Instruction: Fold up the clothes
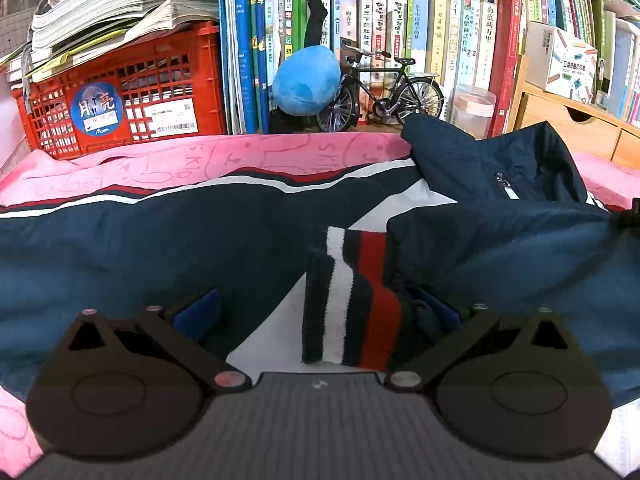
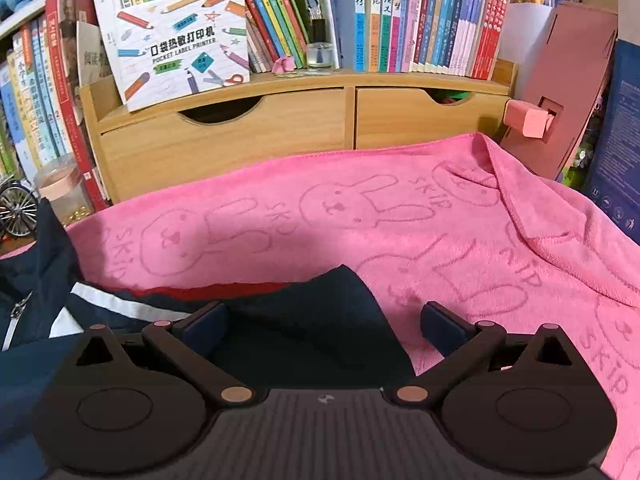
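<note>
A navy jacket (image 1: 140, 248) with white and red stripes lies spread across a pink bunny-print towel (image 2: 360, 216) in front of a bookshelf. In the left wrist view its striped knit cuff (image 1: 348, 304) stands between the fingers of the left gripper (image 1: 324, 316), which are spread wide; the cuff leans toward the right finger, whose blue pad is partly buried in folded navy fabric, so whether it touches the cuff cannot be told. The left pad (image 1: 198, 314) rests over the jacket body. The collar and a zipper pull (image 1: 505, 187) rise at the upper right, and the jacket's right edge is cut off by the frame.

In the right wrist view the right gripper (image 2: 324, 324) is also wide open, holding nothing; a dark corner of the jacket (image 2: 320, 320) lies between its fingers, reaching the left pad, while the right pad sits over bare towel. Most of the jacket is out of this view.

Behind stand a red crate (image 1: 132, 92) under stacked papers, a blue plush toy (image 1: 306, 80), a model bicycle (image 1: 384, 92), wooden drawers (image 2: 280, 128) and a label printer box (image 2: 180, 44).
</note>
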Available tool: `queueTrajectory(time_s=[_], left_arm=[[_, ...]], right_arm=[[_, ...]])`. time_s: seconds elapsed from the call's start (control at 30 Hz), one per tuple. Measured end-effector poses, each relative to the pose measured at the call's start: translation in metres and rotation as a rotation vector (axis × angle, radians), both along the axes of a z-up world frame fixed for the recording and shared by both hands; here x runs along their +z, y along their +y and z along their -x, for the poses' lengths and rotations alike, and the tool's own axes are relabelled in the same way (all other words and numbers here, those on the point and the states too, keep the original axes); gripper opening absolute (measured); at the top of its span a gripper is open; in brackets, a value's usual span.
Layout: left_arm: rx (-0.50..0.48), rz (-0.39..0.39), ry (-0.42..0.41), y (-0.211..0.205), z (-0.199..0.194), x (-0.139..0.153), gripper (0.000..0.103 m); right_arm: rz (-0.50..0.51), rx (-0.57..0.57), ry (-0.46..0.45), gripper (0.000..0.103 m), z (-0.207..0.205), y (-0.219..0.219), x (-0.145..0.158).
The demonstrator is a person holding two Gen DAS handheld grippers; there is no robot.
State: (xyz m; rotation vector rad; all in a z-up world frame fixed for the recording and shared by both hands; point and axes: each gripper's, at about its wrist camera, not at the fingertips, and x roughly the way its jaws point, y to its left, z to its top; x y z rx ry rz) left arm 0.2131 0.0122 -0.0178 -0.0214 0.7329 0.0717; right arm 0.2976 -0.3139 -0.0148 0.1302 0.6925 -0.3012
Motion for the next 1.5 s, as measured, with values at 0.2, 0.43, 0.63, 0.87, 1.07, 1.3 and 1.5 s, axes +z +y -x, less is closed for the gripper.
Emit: queueTrajectory(time_s=[0.2,0.43,0.63,0.87,1.07,1.3,1.5], left_arm=[[0.001,0.002,-0.001,0.0,0.0,0.0,0.103],[-0.001,0.006,-0.003,0.001,0.0,-0.001,0.103],[-0.006,0.007,-0.004,0.002,0.0,0.0,0.103],[-0.004,0.005,-0.005,0.001,0.0,0.0,0.103],[-0.002,0.005,-0.007,0.001,0.001,0.0,0.103],[0.003,0.003,-0.008,0.0,-0.001,-0.001,0.103],[0.018,-0.091,-0.005,-0.011,0.008,0.008,0.103]], right_arm=[[0.012,0.135,-0.112,0.102,0.025,0.041,0.036],[-0.073,0.453,-0.001,0.103,0.086,0.131,0.038],[-0.012,0.472,0.062,0.103,0.128,0.114,0.03],[0.108,0.156,0.024,0.103,0.163,0.005,0.023],[0.016,0.07,0.015,0.103,0.161,-0.02,0.018],[0.001,0.066,0.013,0.103,0.158,-0.023,0.016],[-0.001,0.068,0.012,0.103,0.158,-0.023,0.018]])
